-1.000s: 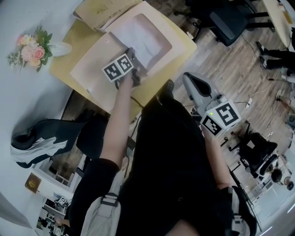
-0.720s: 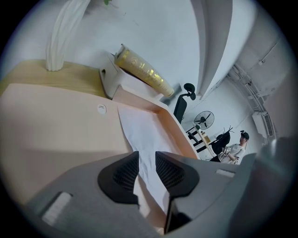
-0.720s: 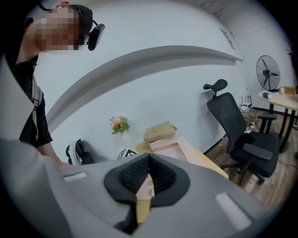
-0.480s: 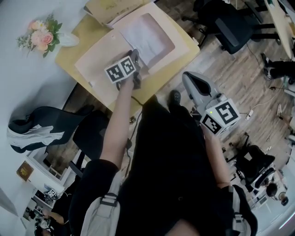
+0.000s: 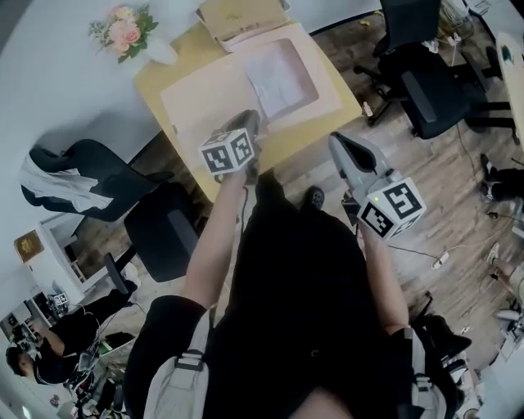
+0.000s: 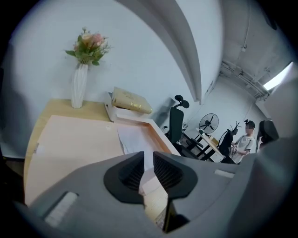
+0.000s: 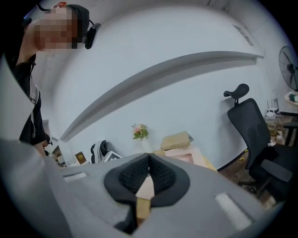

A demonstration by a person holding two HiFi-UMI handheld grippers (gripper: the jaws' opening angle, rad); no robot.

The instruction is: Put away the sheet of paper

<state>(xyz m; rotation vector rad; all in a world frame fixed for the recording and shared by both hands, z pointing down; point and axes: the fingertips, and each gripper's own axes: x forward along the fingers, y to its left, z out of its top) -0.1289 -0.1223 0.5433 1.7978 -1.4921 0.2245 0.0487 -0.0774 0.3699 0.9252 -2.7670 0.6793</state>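
At table point(image 5: 311, 127) far-left corner: vase of flowers point(image 5: 131, 33); tan box point(image 5: 241, 15) on far edge. Pink folder point(image 5: 205, 98) lies open across table, sheet of paper point(image 5: 278, 78) flat in its right half, toward right corner. Your left gripper point(image 6: 148, 160) above near edge, fingers narrowly apart, nothing between. Your right gripper point(image 7: 148, 160) off table past near edge, fingers pressed together, empty

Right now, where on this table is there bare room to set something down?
The left half of the pink folder, between the vase and the sheet of paper, is bare. A narrow strip of table runs along the front edge by the left gripper. The back is crowded by the brown package.
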